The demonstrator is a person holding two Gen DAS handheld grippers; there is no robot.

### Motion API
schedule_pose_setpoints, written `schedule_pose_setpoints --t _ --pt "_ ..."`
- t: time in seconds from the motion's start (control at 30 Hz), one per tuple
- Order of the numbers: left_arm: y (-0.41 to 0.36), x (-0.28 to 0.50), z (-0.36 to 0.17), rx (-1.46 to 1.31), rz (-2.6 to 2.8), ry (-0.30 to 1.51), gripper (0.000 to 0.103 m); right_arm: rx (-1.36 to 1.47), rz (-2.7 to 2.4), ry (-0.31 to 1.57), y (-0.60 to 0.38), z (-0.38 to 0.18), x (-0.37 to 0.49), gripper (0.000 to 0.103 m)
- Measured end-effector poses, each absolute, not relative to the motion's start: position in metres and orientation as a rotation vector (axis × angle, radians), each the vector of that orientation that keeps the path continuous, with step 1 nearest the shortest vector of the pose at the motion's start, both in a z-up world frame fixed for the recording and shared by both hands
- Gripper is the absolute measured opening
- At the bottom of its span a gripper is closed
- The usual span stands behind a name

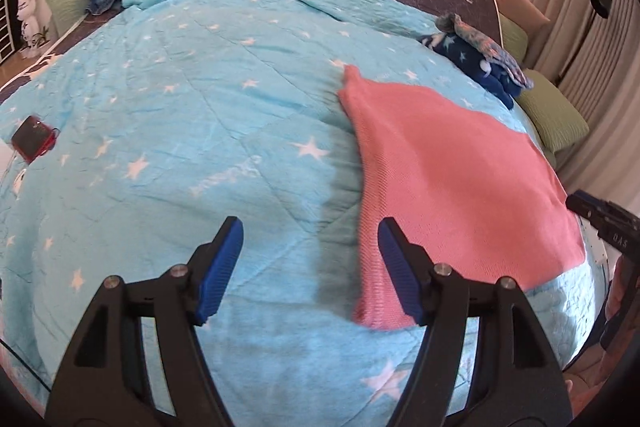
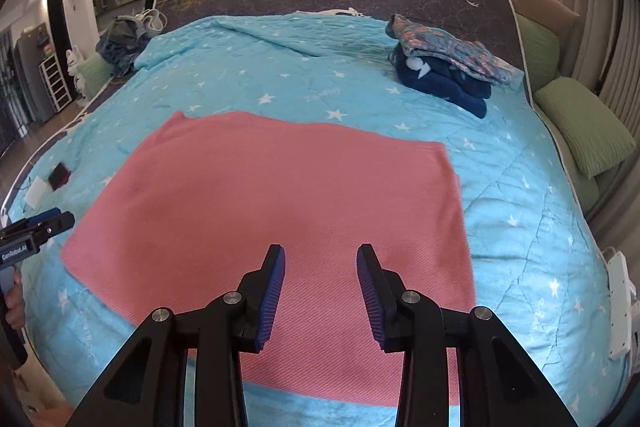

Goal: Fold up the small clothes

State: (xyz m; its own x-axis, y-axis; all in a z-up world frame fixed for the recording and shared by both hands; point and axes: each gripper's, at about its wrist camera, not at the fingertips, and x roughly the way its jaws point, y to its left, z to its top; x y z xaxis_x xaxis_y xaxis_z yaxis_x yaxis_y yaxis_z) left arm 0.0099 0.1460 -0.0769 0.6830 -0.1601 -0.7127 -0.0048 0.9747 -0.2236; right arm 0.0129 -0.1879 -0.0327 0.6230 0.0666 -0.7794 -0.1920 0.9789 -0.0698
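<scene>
A pink knitted cloth (image 2: 272, 203) lies flat on a bed covered by a light blue quilt (image 2: 280, 79) with white stars. The cloth sits near the quilt's near edge, towards the right-hand side, spread smooth as a rough rectangle, likely laid out ready for a fold. Its long axis runs left to right, roughly along the near edge of the quilt, with one corner pointing towards the far left.

The right gripper (image 2: 321, 291) hovers above the cloth's near middle, its blue-padded jaws parted and holding nothing. The left gripper (image 1: 310, 267) hangs over the cloth's left edge, jaws wide apart and empty, one finger above the pink fabric, the other above bare quilt. This placement suggests each is about to take an edge.

At the quilt's far right corner, a stack of folded clothes (image 2: 444, 67) rests, probably finished pieces. A rumpled heap of clothes (image 2: 120, 43) waits at the far left corner. A small dark red box (image 2: 60, 174) lies near the left edge.
</scene>
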Motion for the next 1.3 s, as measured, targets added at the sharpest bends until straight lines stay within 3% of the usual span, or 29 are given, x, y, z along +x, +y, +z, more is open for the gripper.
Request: schedule_pose_setpoints --t 0.5,0.83,1.17,1.23,1.3 --pt "0.197 -0.003 -0.079 -0.298 -0.029 0.800 0.071 -0.343 0.351 0.851 -0.088 -0.050 -0.026 0.047" --pt "0.216 -0.009 -0.080 -0.317 -0.013 0.794 0.071 -0.614 0.498 0.733 -0.011 -0.084 -0.054 0.065" --pt "0.222 -0.009 -0.078 -0.321 -0.015 0.783 0.071 -0.763 0.488 0.615 0.047 -0.119 -0.048 0.066" --pt "0.224 -0.009 -0.077 -0.319 -0.008 0.783 0.071 -0.748 0.468 0.621 0.053 -0.119 -0.040 0.062" --pt "0.226 -0.009 -0.077 -0.320 -0.005 0.785 0.071 -0.696 0.473 0.661 0.052 -0.117 -0.031 0.036"
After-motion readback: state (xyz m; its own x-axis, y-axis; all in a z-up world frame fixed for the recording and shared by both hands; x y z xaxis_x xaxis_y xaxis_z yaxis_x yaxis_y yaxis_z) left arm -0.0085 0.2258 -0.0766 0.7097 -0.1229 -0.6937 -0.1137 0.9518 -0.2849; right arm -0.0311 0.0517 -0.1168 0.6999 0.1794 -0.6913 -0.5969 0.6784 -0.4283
